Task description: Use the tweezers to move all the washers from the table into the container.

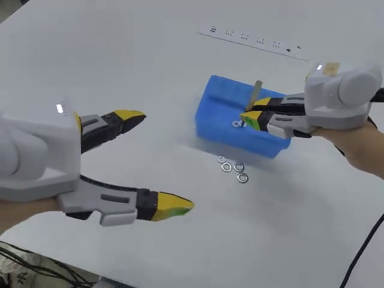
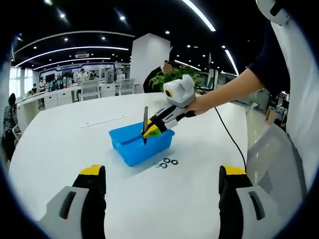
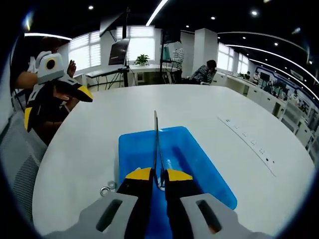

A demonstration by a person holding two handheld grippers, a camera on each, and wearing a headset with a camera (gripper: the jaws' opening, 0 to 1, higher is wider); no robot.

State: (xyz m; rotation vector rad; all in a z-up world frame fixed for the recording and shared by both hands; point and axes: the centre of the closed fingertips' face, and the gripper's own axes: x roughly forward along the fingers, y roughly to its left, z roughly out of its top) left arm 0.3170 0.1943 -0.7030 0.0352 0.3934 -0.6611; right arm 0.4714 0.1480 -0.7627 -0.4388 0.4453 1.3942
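White table (image 1: 120, 48): we see a small cluster of washers (image 1: 233, 167) lying just beside the blue container (image 1: 211, 127), on its near side. Our right gripper (image 1: 254, 118) is clamped on the tweezers (image 1: 257, 92) over the container; left gripper (image 1: 165, 161) hangs wide open, well apart.

We find the white table (image 1: 150, 54) bare and open between the left gripper (image 1: 165, 161) and the blue container (image 1: 219, 129), but the right gripper (image 1: 247, 119) clamping the tweezers (image 1: 257, 95) blocks the container's inside, and washers (image 1: 233, 167) lie just beside its near wall.
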